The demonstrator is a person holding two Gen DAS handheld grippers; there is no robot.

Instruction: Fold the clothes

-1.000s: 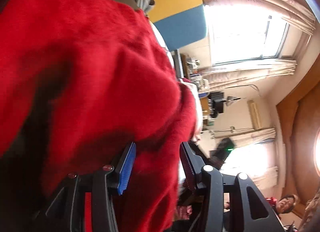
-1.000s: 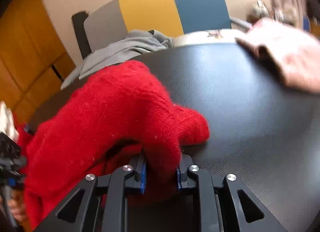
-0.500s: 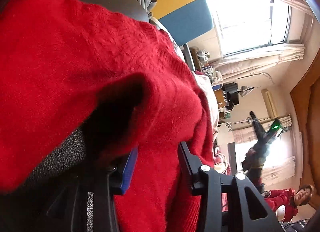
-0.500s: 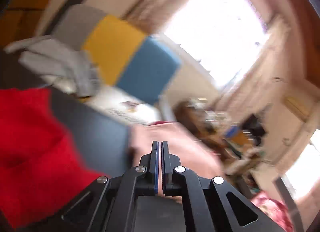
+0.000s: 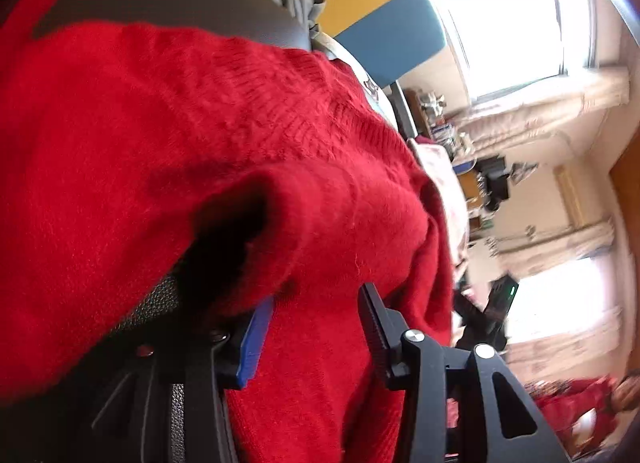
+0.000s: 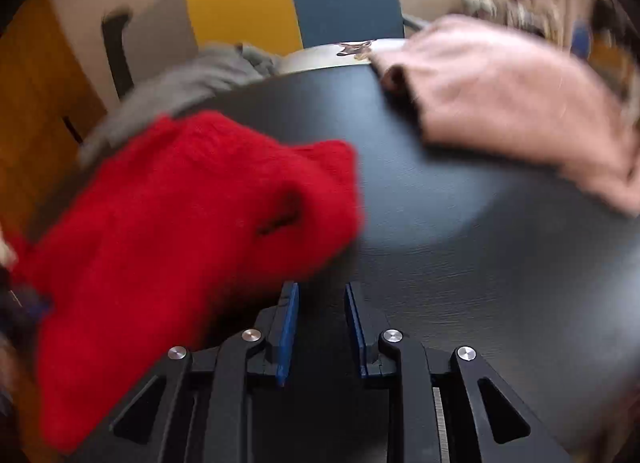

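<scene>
Red knit sweater [image 6: 192, 215] is seen bunched on the dark bench [image 6: 460, 231], ahead and to the left of the right tongs [image 6: 320, 327]; its near edge lies just beside the left blue pad, not between the pads. Right tongs' jaws are opening, w/ only bare bench in the gap, nothing held.

In the left wrist view the same sweater [image 5: 240, 135] fills most of the frame. A thick fold of it passes between the pads of the left tongs [image 5: 316, 327]; jaws are opening there too, and the knit is still gripped across a wide bunch, as far as can be judged.

Handling, est.: soft, fuzzy, light-to-medium wt, no stiffness, so it will sag and stretch when lifted; the pads should bite well on it, not slippery. Best taken at the ribbed hem or a cuff edge, double layer, not a loose single ply.

A pink garment [image 6: 500, 103] lies ahead-right of the right tongs, a grey one [image 6: 192, 79] beyond the red.
</scene>
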